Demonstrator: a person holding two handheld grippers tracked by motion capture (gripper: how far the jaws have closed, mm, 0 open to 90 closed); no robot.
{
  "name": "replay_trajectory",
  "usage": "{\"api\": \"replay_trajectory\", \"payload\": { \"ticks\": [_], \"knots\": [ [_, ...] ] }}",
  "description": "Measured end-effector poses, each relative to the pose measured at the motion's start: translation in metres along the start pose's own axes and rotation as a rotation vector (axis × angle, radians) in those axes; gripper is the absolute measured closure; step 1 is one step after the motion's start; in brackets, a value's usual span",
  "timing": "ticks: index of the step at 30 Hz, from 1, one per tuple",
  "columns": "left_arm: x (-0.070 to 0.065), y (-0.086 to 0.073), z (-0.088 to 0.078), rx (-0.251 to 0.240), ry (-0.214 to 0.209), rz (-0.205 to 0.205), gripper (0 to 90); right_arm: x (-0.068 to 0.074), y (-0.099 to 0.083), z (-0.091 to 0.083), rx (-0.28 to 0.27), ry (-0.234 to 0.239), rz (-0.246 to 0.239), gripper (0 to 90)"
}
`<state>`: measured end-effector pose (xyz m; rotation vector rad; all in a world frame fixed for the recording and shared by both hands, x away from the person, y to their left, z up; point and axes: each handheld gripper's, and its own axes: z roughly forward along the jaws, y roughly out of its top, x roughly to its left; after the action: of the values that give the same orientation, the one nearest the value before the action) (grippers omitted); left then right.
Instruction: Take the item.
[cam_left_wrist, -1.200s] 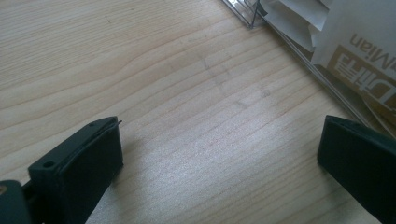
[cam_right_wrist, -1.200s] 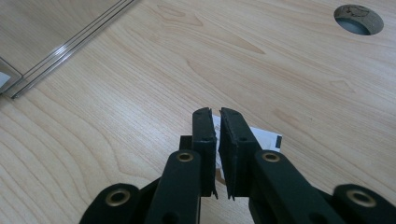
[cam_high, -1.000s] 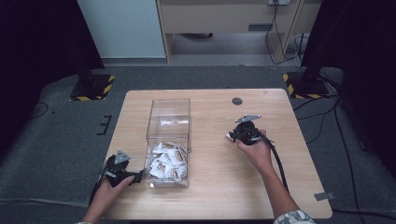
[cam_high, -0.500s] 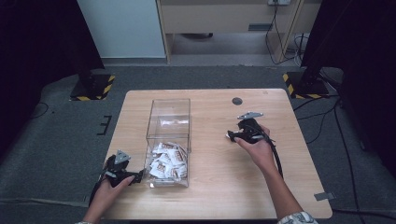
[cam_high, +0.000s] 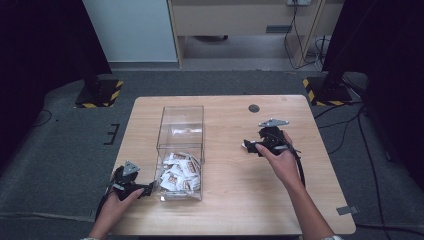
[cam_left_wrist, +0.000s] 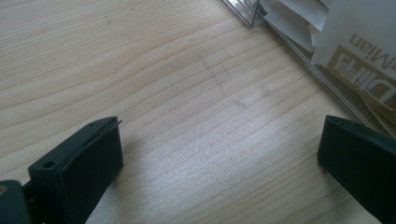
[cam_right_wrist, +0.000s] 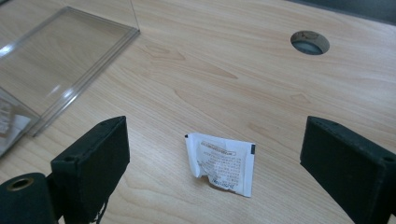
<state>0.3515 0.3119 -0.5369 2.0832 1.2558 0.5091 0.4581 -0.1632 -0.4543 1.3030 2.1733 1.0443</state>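
So the work here looks like pulling little packets out of the clear rectangular plastic box (cam_high: 181, 150) and setting them out on the light wooden table (cam_high: 225, 200).

The right gripper (cam_right_wrist: 212, 161) has just been opening its jaws, and they stand wide apart now with nothing pinched between them. One small white crinkled paper sachet with fine print (cam_right_wrist: 222, 163) lies flat on the wood right in the gap between the jaws, touched by neither pad. My read is that it's been let go on purpose, out on the open stretch of table well apart from the box, near the round cable hole (cam_right_wrist: 309, 42), so it sits by itself and is easy to count or sort.

Over on the other side, the left gripper (cam_left_wrist: 219, 163) hovers low over the table at the box's near corner. Its jaws are spread wide too and hold nothing, just bare wood grain between them. In the high view it sits just beside the end of the box where the heap of white-and-tan sachets (cam_high: 179, 172) is piled up. Probably parked there so it's handy to steady the box or grab the next one. The far half of the box is bare.
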Motion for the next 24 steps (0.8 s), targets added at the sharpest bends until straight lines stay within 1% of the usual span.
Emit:
{"api": "replay_trajectory", "payload": {
  "ticks": [4,11,15,19,24],
  "knots": [
    [0.000,0.000,0.000,0.000,0.000,-0.001,0.0,0.002,0.000,-0.013,-0.014,0.015,-0.020,7.8],
    [0.000,0.000,0.000,0.001,0.000,0.000,0.0,0.008,-0.007,-0.032,-0.037,0.018,-0.052,7.2],
    [0.000,0.000,0.000,0.001,0.001,0.002,0.0,0.010,-0.015,-0.040,-0.042,0.015,-0.068,6.9],
    [0.000,0.000,0.000,0.001,0.001,0.002,0.0,0.011,-0.026,-0.046,-0.034,0.008,-0.084,6.5],
    [0.000,0.000,0.000,0.001,0.001,0.002,0.0,0.012,-0.039,-0.049,-0.022,0.003,-0.090,5.9]
  ]
}}
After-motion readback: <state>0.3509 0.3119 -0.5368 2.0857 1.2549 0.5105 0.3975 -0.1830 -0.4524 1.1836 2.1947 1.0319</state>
